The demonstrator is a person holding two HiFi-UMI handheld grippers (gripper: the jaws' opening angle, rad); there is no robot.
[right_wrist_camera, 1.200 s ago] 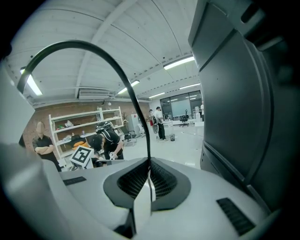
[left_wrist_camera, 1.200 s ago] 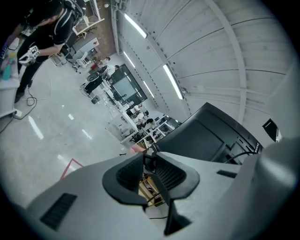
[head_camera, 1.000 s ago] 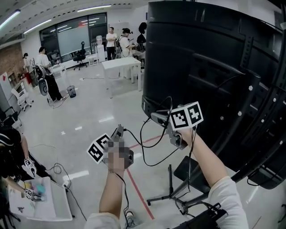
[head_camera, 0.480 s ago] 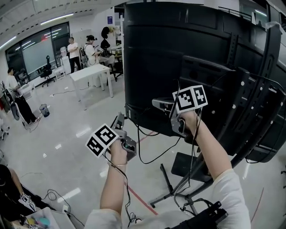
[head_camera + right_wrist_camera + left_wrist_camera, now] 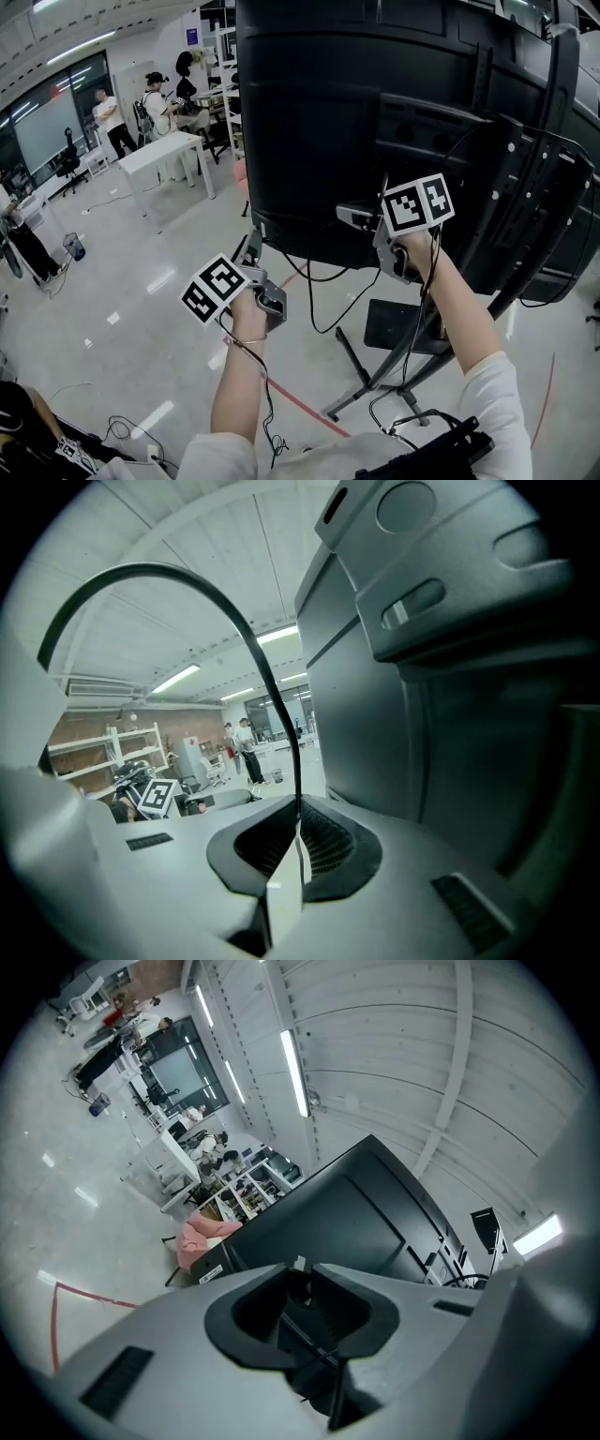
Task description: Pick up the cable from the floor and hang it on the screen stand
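- Two grippers are raised at the back of the screen point(image 5: 356, 112), and both hold the cable point(image 5: 319, 332).
- left gripper point(image 5: 251, 251):
  - The jaws are part-closed with a narrow gap, nipping the cable near one end.
  - In its own view a thin black run crosses between the jaws, and a small light tip shows at the jaw ends.
  - It points roughly level at the screen's lower edge and is near it. I can't tell whether it touches.
- right gripper point(image 5: 343, 215):
  - The jaws are all but together, clamped on the cable.
  - In its own view the cable comes straight up out of the jaws and arcs over to the left.
  - It sits just beside the screen back, and in the head view it is higher than the left one.
- Cable:
  - It is off the floor point(image 5: 122, 281), sagging in a slack loop between the two grips, below the screen's bottom edge.
  - It is not hung on the stand point(image 5: 520, 216) yet.
  - More black wire runs down along the right forearm. I can't tell whether it is the same cable.
- Stand: black perforated uprights sit behind the screen on the right, with legs and a base plate on the floor underneath.
- Background: a white table point(image 5: 164, 155) with people point(image 5: 155, 98) beyond it, and red tape point(image 5: 300, 412) on the floor near the stand legs.
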